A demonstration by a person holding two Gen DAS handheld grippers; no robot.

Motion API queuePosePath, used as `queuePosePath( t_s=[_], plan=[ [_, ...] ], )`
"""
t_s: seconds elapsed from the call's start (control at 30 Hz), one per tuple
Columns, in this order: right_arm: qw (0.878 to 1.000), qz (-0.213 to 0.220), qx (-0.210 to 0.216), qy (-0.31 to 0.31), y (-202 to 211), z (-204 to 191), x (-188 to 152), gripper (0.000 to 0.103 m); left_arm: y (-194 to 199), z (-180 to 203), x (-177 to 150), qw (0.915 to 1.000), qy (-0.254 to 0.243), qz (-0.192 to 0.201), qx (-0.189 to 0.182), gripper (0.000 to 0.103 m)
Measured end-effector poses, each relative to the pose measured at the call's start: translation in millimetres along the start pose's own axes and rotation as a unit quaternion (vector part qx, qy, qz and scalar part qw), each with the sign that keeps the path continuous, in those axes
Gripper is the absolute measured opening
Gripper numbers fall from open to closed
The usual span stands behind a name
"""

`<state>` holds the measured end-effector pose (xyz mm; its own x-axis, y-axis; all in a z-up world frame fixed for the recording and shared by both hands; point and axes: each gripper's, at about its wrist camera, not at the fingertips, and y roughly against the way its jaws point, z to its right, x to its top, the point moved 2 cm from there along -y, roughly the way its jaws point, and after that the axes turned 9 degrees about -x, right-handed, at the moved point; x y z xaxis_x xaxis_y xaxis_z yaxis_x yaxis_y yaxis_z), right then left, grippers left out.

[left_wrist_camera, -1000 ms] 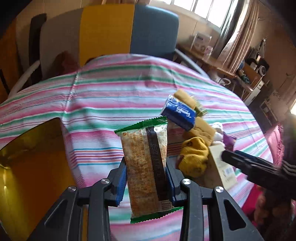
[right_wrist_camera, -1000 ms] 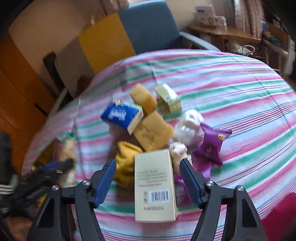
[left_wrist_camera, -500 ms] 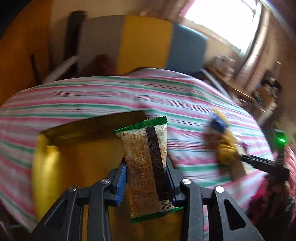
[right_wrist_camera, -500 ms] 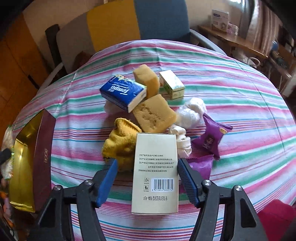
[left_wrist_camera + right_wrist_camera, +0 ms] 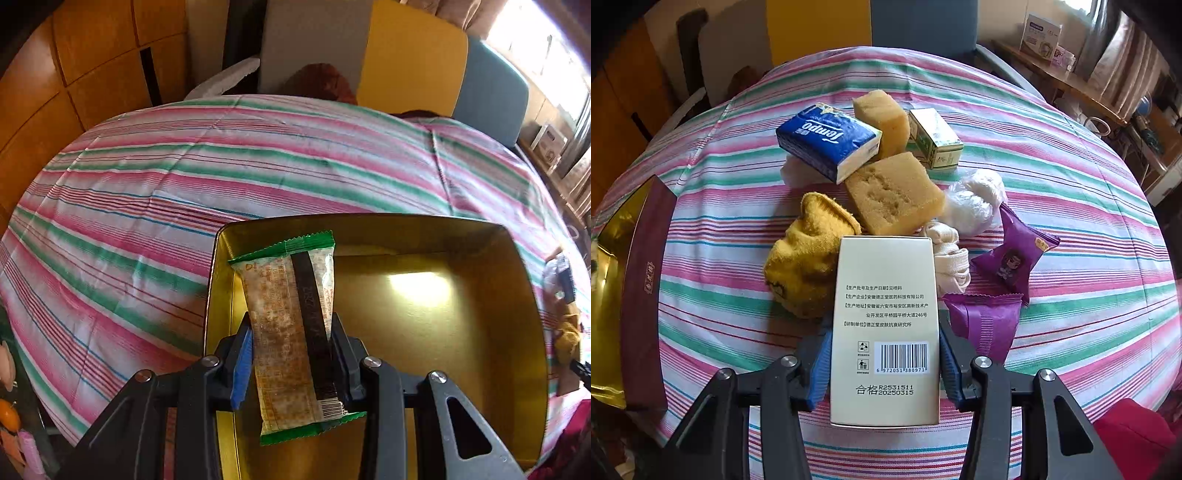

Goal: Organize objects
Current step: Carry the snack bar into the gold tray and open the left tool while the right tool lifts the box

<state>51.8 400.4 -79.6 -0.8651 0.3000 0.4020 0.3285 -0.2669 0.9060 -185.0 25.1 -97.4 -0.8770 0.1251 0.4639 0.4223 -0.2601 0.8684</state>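
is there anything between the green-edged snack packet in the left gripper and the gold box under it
Nothing visible. The green-edged snack packet, held in the left gripper, hangs over the open gold-lined box, whose visible floor looks bare.

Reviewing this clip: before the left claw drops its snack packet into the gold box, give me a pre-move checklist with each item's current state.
1. Left claw shut on the snack packet: ok.
2. Packet is over the gold box opening: ok.
3. Box floor below the packet is free of other items: ok.
4. Packet's lower end clears the box floor: cannot tell.
5. Right claw closing around the cream carton, away from the box: ok.
6. Pads of the right claw firmly pressing the carton: cannot tell.
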Motion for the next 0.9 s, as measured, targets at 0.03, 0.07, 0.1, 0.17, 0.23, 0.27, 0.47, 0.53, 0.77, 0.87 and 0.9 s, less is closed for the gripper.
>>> queuePosePath(
  t_s=[0.03, 0.07, 0.1, 0.17, 0.23, 0.27, 0.47, 0.53, 0.77, 0.87, 0.9],
  plan=[
    [1.0, 0.0, 0.0, 0.001, -1, 0, 0, 0.05, -3, 0, 2, 1.0, -0.003, -0.002, 0.004, 0.036],
    [1.0, 0.0, 0.0, 0.001, -1, 0, 0, 0.05, -8, 0, 3, 0.9999, -0.009, -0.004, 0.012, 0.036],
    [1.0, -0.001, -0.001, 0.002, -1, 0, 0, 0.05, -11, 0, 4, 0.9997, -0.012, -0.007, 0.019, 0.037],
    [1.0, -0.002, -0.003, 0.006, -1, 0, 0, 0.05, -17, -4, 7, 0.9994, -0.015, -0.013, 0.027, 0.038],
    [1.0, -0.002, -0.003, 0.008, -1, -1, 0, 0.05, -16, -3, 10, 0.9993, -0.021, -0.007, 0.029, 0.043],
    [1.0, -0.003, -0.003, 0.008, -2, -1, 0, 0.05, -14, -3, 12, 0.9992, -0.023, -0.005, 0.031, 0.046],
    [1.0, -0.002, -0.003, 0.01, -3, -2, 0, 0.05, 22, 2, 7, 0.999, -0.033, 0.025, 0.02, 0.059],
    [1.0, -0.001, -0.004, 0.011, -2, -2, 0, 0.05, 40, 2, 0, 0.9985, -0.029, 0.044, 0.016, 0.059],
    [1.0, 0.026, 0.006, -0.014, 9, 6, 3, 0.05, 91, 3, -47, 0.995, -0.013, 0.097, -0.022, 0.059],
    [0.998, 0.054, 0.025, -0.017, 22, 4, 4, 0.05, 96, -1, -65, 0.9949, 0.002, 0.094, -0.034, 0.059],
    [0.998, 0.061, 0.022, -0.018, 25, 3, 4, 0.05, 97, -4, -68, 0.9948, 0.007, 0.093, -0.039, 0.059]
  ],
)
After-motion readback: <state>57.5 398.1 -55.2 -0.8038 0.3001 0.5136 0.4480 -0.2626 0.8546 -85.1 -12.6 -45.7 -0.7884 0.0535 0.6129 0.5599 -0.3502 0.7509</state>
